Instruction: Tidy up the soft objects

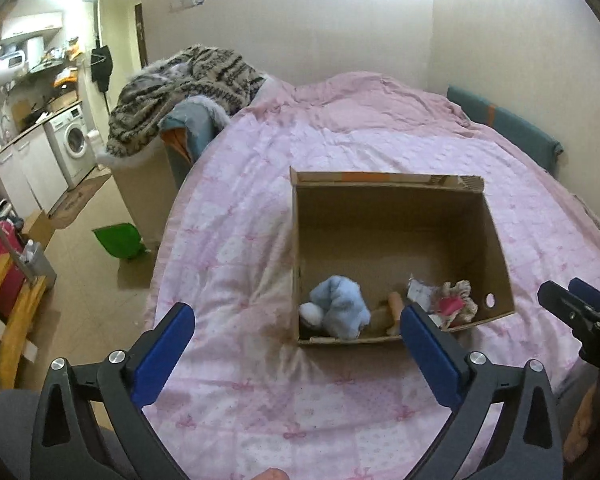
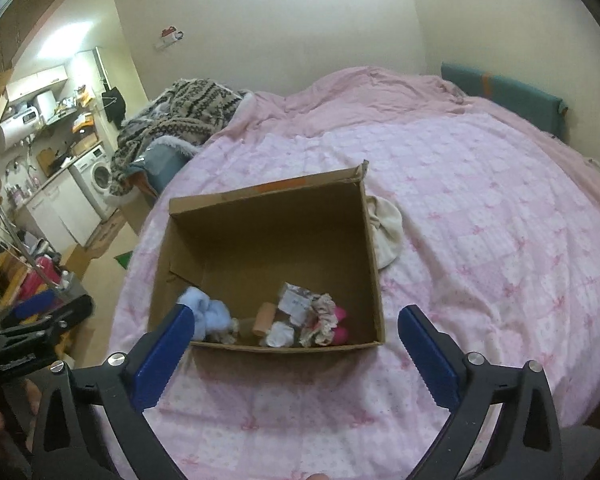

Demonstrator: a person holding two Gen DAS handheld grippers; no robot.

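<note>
A brown box sits open on a big bed with a pink quilt. Soft things lie along the near wall of the box. A fluffy blue toy is at the left end. A tan toy is in the middle, partly hidden. A frilly doll with pink on it is at the right end, with a small white tag beside it. In the right wrist view a little white sock lies near the doll too.

One cream cloth is still outside. It lies on the quilt, touching the right wall of the box, at about 3 o'clock from the box.

The left gripper hangs over the quilt at 6 o'clock from the box. Its blue fingers are spread wide and hold nothing. The right gripper is also at 6 o'clock from the box, with its fingers wide apart and empty.

A striped blanket is piled at about 10 o'clock. A washer stands far off at 9 o'clock.
</note>
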